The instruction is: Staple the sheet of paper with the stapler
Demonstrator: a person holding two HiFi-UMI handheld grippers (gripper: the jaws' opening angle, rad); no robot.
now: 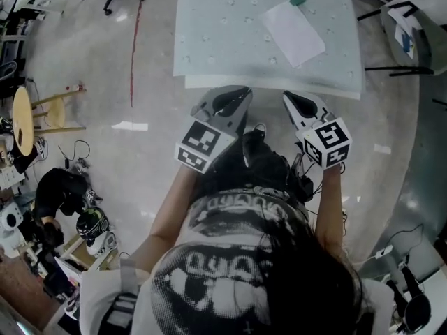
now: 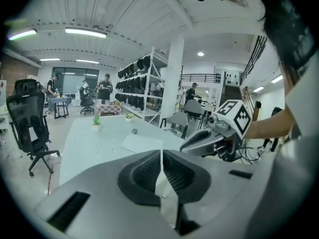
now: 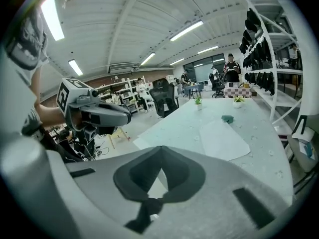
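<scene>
The jaws of the left gripper (image 2: 162,152) are pressed together with nothing between them; the jaws of the right gripper (image 3: 161,147) are closed and empty too. At the far end of the pale surface (image 1: 209,47) a small pot (image 3: 198,105) holds a green plant (image 3: 198,100), and a second pot (image 3: 238,102) beside it holds another. The sheet of paper (image 1: 293,32) lies flat on the surface, well ahead of both jaws and to the right side. The small green stapler (image 1: 298,0) sits just beyond its far corner. Each gripper's cube (image 1: 202,145) carries black-and-white square patterns.
</scene>
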